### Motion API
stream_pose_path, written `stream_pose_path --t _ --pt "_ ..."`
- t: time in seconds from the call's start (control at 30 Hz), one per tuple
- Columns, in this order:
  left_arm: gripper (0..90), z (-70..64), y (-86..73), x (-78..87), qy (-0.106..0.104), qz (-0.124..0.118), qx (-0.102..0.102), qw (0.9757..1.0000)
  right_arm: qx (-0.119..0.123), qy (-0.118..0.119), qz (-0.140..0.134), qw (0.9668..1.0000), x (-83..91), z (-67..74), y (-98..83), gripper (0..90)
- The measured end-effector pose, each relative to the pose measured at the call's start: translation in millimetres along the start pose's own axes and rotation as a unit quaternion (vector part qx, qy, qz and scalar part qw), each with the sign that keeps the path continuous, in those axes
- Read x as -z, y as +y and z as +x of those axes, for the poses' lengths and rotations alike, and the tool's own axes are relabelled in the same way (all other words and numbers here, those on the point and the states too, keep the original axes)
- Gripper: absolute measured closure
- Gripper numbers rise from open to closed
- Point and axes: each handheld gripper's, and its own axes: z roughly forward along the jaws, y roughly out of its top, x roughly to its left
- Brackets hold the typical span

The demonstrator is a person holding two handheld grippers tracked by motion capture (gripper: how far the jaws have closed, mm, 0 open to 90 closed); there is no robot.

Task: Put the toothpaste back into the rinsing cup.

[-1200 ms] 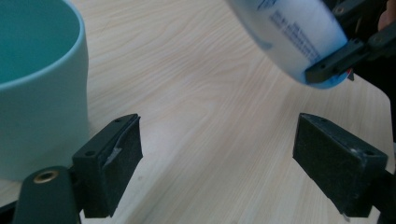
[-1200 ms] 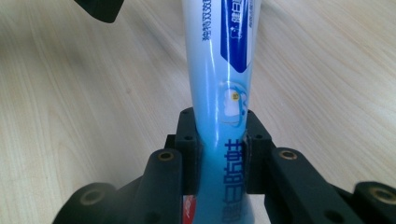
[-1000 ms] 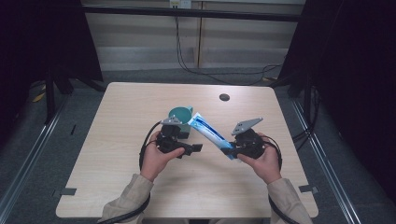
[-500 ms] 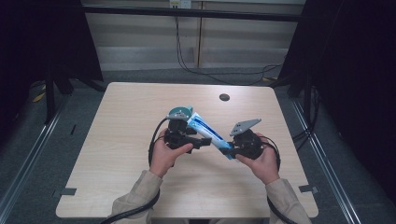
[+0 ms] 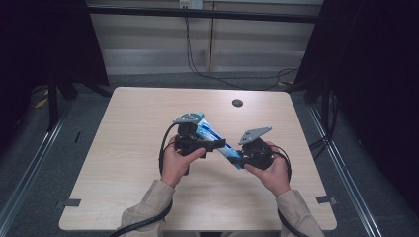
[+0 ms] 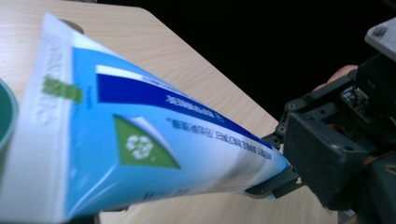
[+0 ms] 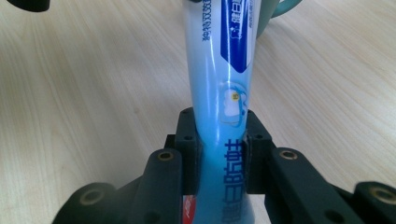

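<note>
Right gripper [image 7: 219, 149] clamps the tube [image 7: 219, 88]. Left gripper [image 5: 210, 146], at its nine o'clock, has been closing around the tube's middle. Next, probably a squeeze.

Right gripper [image 7: 219, 154], black two-jaw plastic, clamps light-blue soft plastic toothpaste tube [image 7: 222, 84]; tube runs up from jaws over pale wooden table [image 7: 84, 93]; teal rim [image 7: 275, 11] beside tube's far end.

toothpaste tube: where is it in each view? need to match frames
High view: the toothpaste tube lies slantwise at centre, between the two tongs.
Left gripper view: it covers the left and middle, narrowing toward the right tongs.
Right gripper view: it runs up the centre, clamped low.
Shared landmark: the teal cup beside its wide end.
</note>
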Motion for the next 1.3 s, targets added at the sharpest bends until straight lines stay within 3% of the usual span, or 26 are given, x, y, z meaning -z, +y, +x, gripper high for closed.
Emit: stream_pose_path --t 0.07,0.17,0.33,0.5,0.73,1.07,1.17,1.3 --pt "28.1 -0.5 0.4 0.9 -0.001 -0.008 0.007 0.9999 0.002 0.001 0.000 1.0000 0.0 1.0 1.3 73.1" --pt "30.1 -2.4 1.2 1.9 0.009 -0.012 -0.001 0.9999 -0.002 -0.004 -0.003 1.0000 -1.2 2.9 1.6 72.9" --pt "44.0 -2.0 3.4 7.7 0.010 -0.029 0.009 0.9995 -0.003 0.000 -0.016 0.9999 -4.3 6.4 1.3 72.3" --pt "50.5 -1.0 4.2 12.1 0.008 -0.039 0.023 0.9989 -0.003 -0.002 -0.021 0.9998 -7.9 10.4 3.7 71.8" --pt "61.7 -6.7 9.6 15.5 0.005 -0.044 0.009 0.9990 -0.007 0.006 -0.031 0.9995 -16.2 16.4 6.1 69.2" --pt "72.2 -18.0 16.1 18.0 0.018 -0.050 -0.009 0.9985 -0.017 0.006 -0.050 0.9986 -22.3 22.0 9.2 61.2" --pt "73.4 -19.1 18.0 18.8 0.020 -0.052 -0.014 0.9983 -0.024 0.013 -0.058 0.9979 -22.7 22.1 9.6 56.9" --pt "74.3 -21.0 20.6 20.6 0.025 -0.049 -0.029 0.9981 -0.047 0.032 -0.075 0.9956 -22.4 19.9 9.4 43.3"
